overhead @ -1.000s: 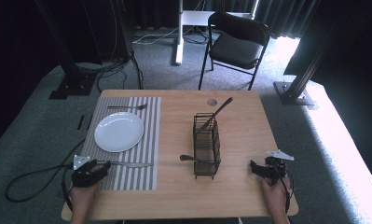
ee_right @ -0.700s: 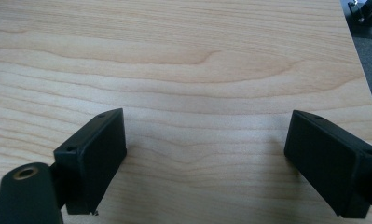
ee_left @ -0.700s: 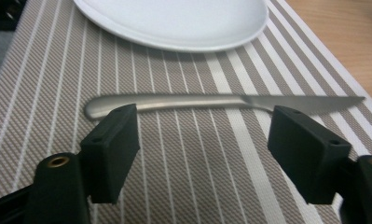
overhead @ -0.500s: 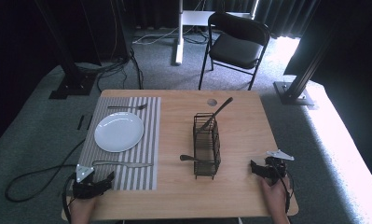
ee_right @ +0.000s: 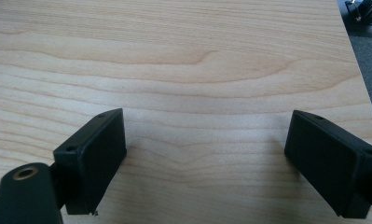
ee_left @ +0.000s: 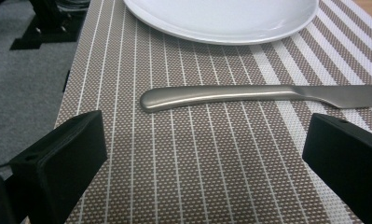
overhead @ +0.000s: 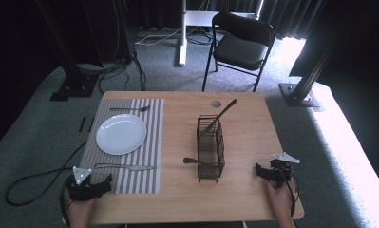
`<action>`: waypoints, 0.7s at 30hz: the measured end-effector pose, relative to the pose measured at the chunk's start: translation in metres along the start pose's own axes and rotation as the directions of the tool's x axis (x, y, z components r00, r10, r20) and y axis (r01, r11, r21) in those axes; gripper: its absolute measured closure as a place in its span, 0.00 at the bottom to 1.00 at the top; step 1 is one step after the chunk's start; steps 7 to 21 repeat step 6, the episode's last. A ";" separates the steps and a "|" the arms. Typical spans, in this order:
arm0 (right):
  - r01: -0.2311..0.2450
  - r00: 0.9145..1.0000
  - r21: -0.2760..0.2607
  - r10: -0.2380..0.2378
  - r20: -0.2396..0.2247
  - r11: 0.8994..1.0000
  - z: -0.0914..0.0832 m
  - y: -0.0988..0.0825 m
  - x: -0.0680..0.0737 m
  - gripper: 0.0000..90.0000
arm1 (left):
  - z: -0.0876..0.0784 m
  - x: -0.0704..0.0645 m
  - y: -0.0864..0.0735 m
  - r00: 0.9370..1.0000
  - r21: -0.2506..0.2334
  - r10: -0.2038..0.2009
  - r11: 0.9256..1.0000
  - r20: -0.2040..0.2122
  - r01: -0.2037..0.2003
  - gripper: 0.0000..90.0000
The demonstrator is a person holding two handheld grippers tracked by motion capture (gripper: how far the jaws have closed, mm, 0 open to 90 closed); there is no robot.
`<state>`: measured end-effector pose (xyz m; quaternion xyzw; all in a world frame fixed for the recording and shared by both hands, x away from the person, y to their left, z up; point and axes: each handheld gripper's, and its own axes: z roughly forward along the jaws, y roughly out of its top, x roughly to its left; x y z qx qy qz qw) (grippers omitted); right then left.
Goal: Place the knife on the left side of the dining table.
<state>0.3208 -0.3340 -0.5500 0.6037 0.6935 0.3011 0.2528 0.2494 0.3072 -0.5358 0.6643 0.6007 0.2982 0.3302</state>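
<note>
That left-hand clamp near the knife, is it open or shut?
Open. The left gripper has just been opening: its two black fingers stand wide apart over the striped placemat, nothing between them; the knife lies beyond, untouched.

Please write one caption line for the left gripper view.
Open left gripper over the striped placemat, facing a knife below a white plate.

Left gripper [overhead: 105, 183] at the mat's [overhead: 151, 142] near corner, jaws just opened wide, nothing between them. Knife [overhead: 125, 166] lies just beyond its tips, plate [overhead: 121, 134] farther on. Right gripper [overhead: 259, 171] rests on the bare table [overhead: 244, 199], rack [overhead: 210, 147] off its tips.
</note>
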 end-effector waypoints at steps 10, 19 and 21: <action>-0.002 1.000 0.001 0.002 0.000 1.000 0.000 0.000 0.000 0.13 | 0.000 0.000 0.000 1.000 -0.011 0.005 1.000 0.016 -0.005 0.00; -0.002 1.000 0.001 0.002 0.000 1.000 0.000 0.000 0.000 0.13 | 0.000 0.000 0.000 1.000 -0.011 0.005 1.000 0.016 -0.005 0.00; -0.002 1.000 0.001 0.002 0.000 1.000 0.000 0.000 0.000 0.13 | 0.000 0.000 0.000 1.000 -0.011 0.005 1.000 0.016 -0.005 0.00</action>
